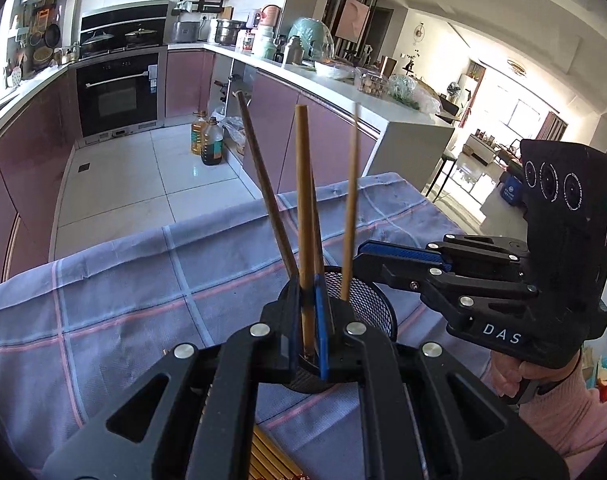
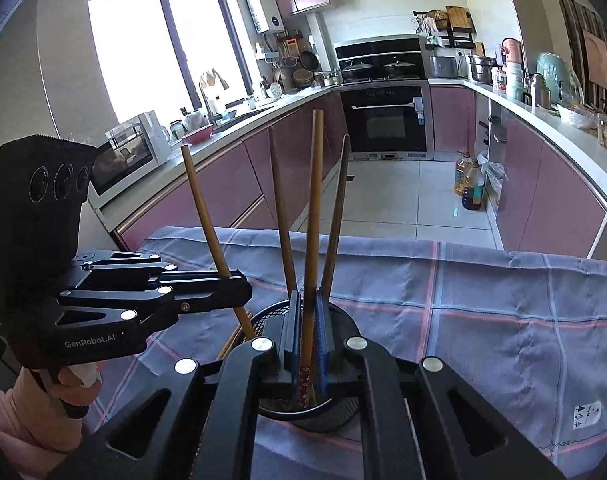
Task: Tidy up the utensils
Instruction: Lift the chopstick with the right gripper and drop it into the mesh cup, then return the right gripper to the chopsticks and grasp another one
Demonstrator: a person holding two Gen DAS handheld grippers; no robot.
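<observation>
A black mesh holder (image 1: 367,304) stands on the table with several wooden chopsticks upright in it; it also shows in the right wrist view (image 2: 271,316). My left gripper (image 1: 309,312) is shut on one wooden chopstick (image 1: 303,200), holding it upright over the holder. My right gripper (image 2: 308,320) is shut on another chopstick (image 2: 314,220), its lower end inside the holder. Each gripper shows in the other's view, the right one (image 1: 363,252) at the holder's right and the left one (image 2: 243,288) at its left.
A blue checked tablecloth (image 2: 483,312) covers the table. More chopsticks (image 1: 269,460) lie on it near the front edge. Kitchen counters, an oven (image 2: 383,120) and oil bottles (image 1: 207,140) on the tiled floor lie beyond the table's far edge.
</observation>
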